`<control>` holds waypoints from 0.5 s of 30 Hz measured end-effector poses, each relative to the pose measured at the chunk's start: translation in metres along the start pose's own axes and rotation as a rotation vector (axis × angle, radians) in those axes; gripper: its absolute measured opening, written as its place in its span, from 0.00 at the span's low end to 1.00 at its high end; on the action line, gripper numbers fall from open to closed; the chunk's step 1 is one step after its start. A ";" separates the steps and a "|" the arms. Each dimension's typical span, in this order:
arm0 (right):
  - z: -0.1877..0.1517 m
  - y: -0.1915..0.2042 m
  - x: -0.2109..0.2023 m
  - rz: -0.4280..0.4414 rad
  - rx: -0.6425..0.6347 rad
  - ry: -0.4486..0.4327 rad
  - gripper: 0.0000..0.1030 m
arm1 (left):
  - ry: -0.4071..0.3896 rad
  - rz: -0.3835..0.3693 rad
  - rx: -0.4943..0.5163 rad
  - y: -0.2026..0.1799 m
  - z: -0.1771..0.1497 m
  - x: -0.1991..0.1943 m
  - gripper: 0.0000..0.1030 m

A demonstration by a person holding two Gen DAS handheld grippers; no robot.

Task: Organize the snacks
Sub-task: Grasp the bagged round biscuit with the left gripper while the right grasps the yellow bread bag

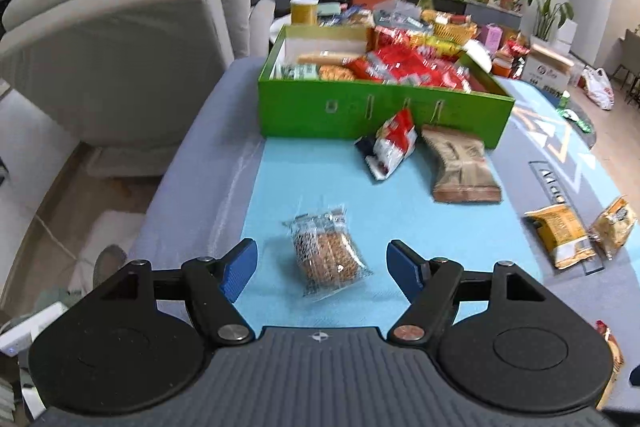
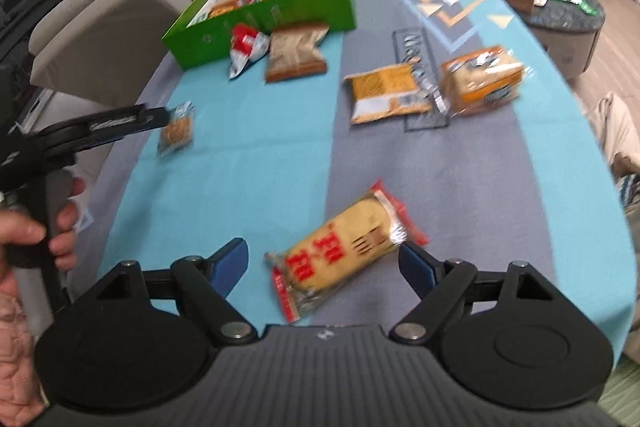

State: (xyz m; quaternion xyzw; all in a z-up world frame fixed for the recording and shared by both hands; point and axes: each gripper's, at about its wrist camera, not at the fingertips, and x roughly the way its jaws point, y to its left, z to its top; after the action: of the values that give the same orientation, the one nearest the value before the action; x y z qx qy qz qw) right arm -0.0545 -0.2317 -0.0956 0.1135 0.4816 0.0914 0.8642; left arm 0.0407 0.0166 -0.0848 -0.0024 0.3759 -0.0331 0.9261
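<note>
My left gripper (image 1: 322, 267) is open just above the blue cloth. A clear-wrapped brown cracker packet (image 1: 326, 253) lies between its blue pads (image 1: 240, 269), and neither pad touches it. My right gripper (image 2: 323, 265) is also open, and a yellow packet with red lettering (image 2: 340, 259) lies slantwise between its fingers, unpressed. The green box (image 1: 384, 115) full of red snack packs stands at the far end of the table. From the right wrist, the left gripper (image 2: 164, 117) shows side-on with the cracker packet (image 2: 176, 131) at its tip.
A red-and-white packet (image 1: 394, 143) and a brown packet (image 1: 460, 163) lie against the box front. Two yellow packets (image 2: 388, 93) (image 2: 482, 79) lie mid-table. A hand (image 2: 60, 227) holds the left gripper's handle. A grey armchair (image 1: 120, 47) stands left, with cluttered tables beyond.
</note>
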 end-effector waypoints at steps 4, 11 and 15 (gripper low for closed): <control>0.004 0.007 0.014 -0.006 0.014 0.006 0.64 | 0.017 0.018 -0.011 0.000 -0.001 0.011 0.67; 0.012 0.003 0.039 0.003 0.079 0.015 0.64 | 0.043 0.026 -0.004 -0.001 -0.001 0.026 0.67; 0.014 0.009 0.043 -0.053 0.018 -0.023 0.55 | 0.048 0.030 -0.003 0.000 -0.002 0.032 0.67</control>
State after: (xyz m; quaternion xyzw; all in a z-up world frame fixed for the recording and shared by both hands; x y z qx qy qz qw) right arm -0.0205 -0.2129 -0.1200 0.1093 0.4753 0.0629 0.8707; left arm 0.0618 0.0144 -0.1088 0.0030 0.3980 -0.0186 0.9172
